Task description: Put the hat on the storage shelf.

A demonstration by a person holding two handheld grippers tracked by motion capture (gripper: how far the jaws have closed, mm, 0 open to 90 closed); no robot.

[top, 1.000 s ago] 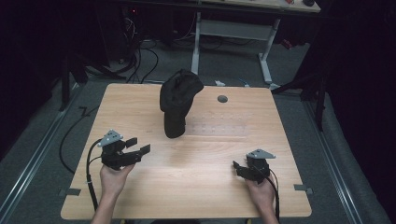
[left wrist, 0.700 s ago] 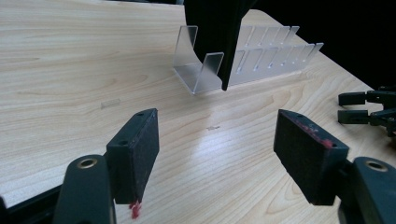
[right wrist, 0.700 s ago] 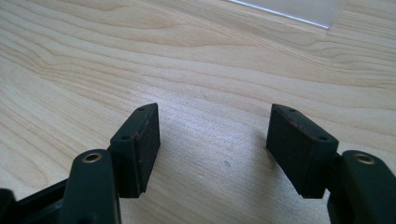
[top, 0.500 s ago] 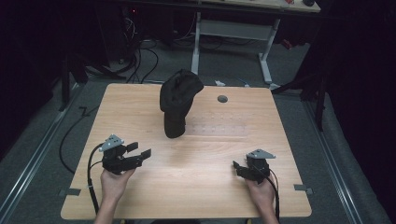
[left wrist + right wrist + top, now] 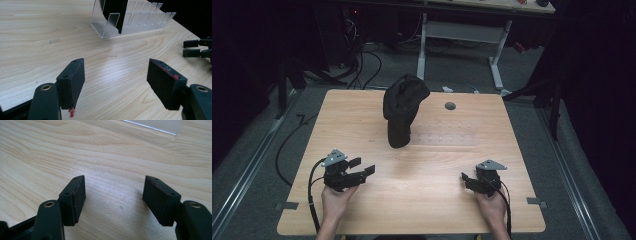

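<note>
Nearest the camera, two hands are seen coming in from the bottom edge of the high view, each wrapped around a claw. The left claw is held just above the near-left part of the wooden surface, its jaws spread wide with nothing between them; in the left gripper view the two black pads are seen well apart over bare wood, red flecks marked on both. The right claw is held low over the near-right part, jaws likewise parted and empty, and only wood grain is seen between them in the right gripper view. The two claws are kept well apart from each other. Farther out, toward the middle of the surface, a clear slotted rack is set, and a black cap is perched at its left end on a dark upright piece held in the rack. Beyond that, a small round grommet hole is noted near the far edge. Behind the surface, cables are strewn on the floor beside a white frame.
</note>
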